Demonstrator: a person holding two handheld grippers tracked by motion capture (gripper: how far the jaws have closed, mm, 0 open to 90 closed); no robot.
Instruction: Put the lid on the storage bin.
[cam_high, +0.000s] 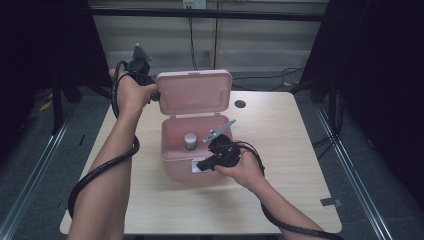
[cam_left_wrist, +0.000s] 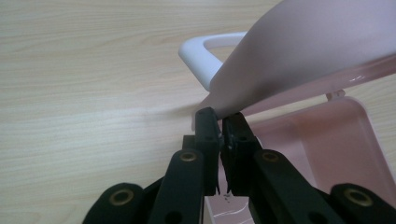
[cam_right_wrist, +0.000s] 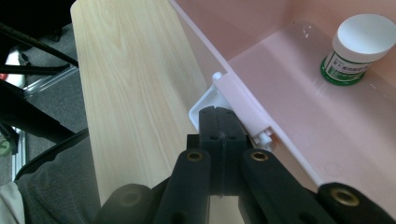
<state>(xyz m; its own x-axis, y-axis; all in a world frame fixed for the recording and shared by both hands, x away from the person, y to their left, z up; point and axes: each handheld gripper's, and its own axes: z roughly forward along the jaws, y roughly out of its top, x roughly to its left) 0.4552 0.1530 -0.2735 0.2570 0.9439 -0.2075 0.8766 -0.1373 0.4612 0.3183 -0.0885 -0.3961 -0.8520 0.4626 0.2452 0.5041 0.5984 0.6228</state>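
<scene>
1. The pale wooden table (cam_high: 280, 200) carries everything. The pink plastic storage box (cam_high: 175, 135), the landmark here, sits near its middle, a little toward the far edge.
2. The box body is a rounded, glossy pink tub with its long axis running left to right across the table. Its pink hinged lid (cam_high: 194, 92) stands up, about upright, from the box's far rim, with a white loop handle (cam_left_wrist: 201, 56) behind it.
3. The left gripper (cam_high: 150, 90) is at the lid's left edge, beyond the box's far-left corner. Its jaws are pinched narrow on the lid's thin rim, which keeps the lid up.
4. The right gripper (cam_high: 206, 164) is at the box's near wall, on the person's side. Its jaws are pressed fully together at the small white latch tab (cam_right_wrist: 243, 107) on the front rim. I cannot tell whether they pinch it or only rest against it.
5. A small white-capped bottle with a green label (cam_right_wrist: 357, 49) stands upright on the box floor, toward the far wall.
6. My judgement: the lid's swing hinges on the far rim, so the left hand governs it, while the right steadies the front.
</scene>
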